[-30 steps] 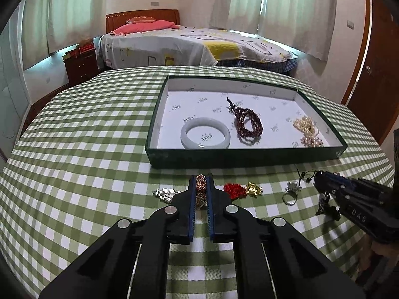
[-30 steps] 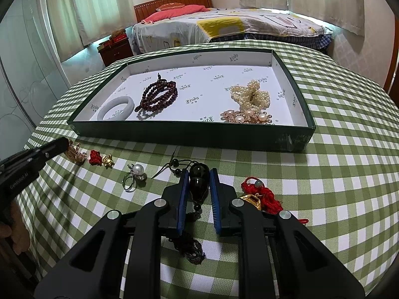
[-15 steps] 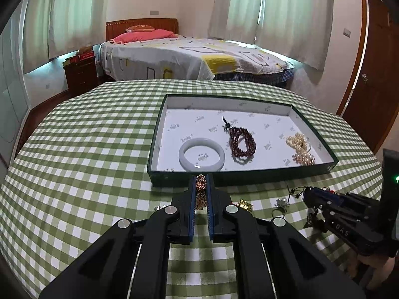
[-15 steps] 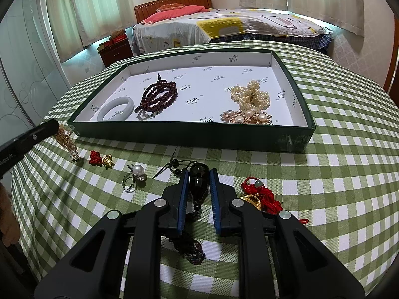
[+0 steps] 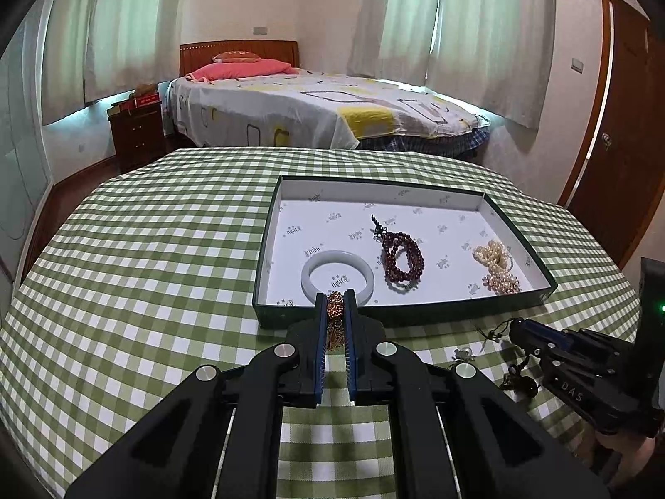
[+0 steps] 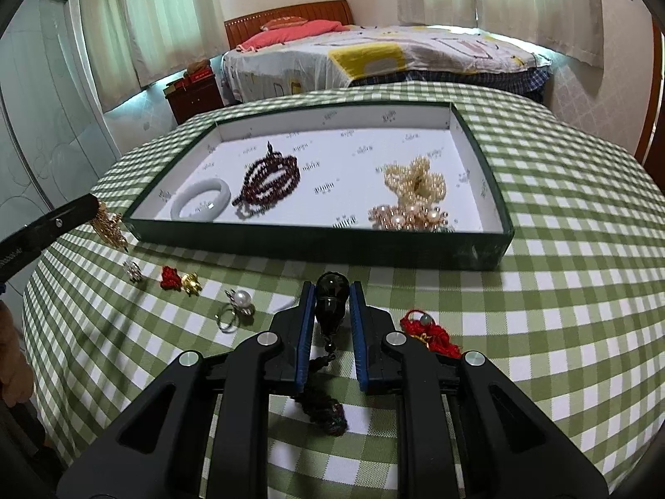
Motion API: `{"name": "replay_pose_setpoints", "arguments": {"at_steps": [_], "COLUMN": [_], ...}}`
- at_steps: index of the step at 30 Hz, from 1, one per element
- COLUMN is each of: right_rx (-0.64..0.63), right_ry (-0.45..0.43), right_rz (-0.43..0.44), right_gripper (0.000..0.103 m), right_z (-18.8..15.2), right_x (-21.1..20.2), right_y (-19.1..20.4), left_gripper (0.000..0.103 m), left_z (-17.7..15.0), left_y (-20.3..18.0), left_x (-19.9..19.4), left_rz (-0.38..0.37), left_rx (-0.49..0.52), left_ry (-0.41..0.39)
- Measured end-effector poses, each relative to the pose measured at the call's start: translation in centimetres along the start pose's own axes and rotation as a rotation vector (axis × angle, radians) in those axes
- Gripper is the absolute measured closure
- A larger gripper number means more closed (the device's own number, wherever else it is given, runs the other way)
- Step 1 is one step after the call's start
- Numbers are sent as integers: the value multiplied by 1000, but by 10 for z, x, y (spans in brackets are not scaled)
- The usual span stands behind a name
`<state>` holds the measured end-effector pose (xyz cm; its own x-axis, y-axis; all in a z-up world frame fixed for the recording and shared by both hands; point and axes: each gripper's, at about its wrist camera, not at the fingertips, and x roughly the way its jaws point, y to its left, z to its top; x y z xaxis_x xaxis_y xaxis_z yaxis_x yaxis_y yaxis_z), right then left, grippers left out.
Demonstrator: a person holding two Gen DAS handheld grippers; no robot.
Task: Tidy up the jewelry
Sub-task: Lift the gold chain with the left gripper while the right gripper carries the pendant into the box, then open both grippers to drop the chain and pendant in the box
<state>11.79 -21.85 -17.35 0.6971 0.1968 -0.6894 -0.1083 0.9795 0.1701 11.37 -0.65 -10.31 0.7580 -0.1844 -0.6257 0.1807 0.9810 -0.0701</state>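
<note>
Left gripper (image 5: 335, 303): jaws clamped on a gold-brown beaded ornament (image 5: 335, 304), whose chain hangs free below the pads, clear of the checked tablecloth (image 5: 145, 249). The piece sits just short of the near wall of the green tray (image 5: 415, 315). Judged step: carrying this ornament to the tray. The next move calls for taking it over the near wall, lowering it onto bare white lining, and releasing without dropping it on the white bangle (image 5: 337, 275) directly beyond the wall.

Right gripper (image 6: 329, 297): jaws narrow, pinching a glossy black pendant (image 6: 329, 296) with a cord and dark tassel trailing beneath; the tassel looks to rest on the cloth. It is also near the tray's front wall and appears next in line.

Tray contents: bangle, dark red bead strand (image 5: 402, 255), pearl cluster (image 5: 496, 266).

Outstanding on the cloth: silver brooch (image 6: 133, 270), red-and-gold charm (image 6: 179, 280), pearl ring (image 6: 236, 307), red knotted cord (image 6: 430, 330).
</note>
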Motion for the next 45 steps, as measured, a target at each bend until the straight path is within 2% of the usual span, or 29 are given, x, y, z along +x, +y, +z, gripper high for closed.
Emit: {"name": "replay_pose_setpoints", "arguments": {"at_steps": [8, 14, 24, 28, 33, 39, 45], "right_rx": [-18, -35, -41, -53, -57, -32, -20], "right_ry": [-82, -155, -243, -251, -193, -77, 11], "right_rz": [13, 13, 6, -8, -24, -28, -41], "right_gripper": [86, 86, 86, 86, 86, 86, 86], "right_z": [24, 56, 118, 136, 145, 140, 136], "right_x": [-26, -38, -21, -1, 42, 90, 112], "right_y": [10, 13, -1, -4, -13, -27, -35], "left_gripper": [95, 95, 95, 95, 95, 95, 95], "left_z": [11, 30, 78, 94, 103, 95, 94], "left_y": [0, -7, -13, -12, -9, 3, 8], "left_x": [-5, -5, 22, 46, 89, 143, 166], "left_rz": [-16, -47, -70, -72, -52, -38, -39], "left_rx": [-7, 5, 26, 28, 37, 18, 2], "left_ry": [-32, -70, -160, -159, -110, 39, 146]}}
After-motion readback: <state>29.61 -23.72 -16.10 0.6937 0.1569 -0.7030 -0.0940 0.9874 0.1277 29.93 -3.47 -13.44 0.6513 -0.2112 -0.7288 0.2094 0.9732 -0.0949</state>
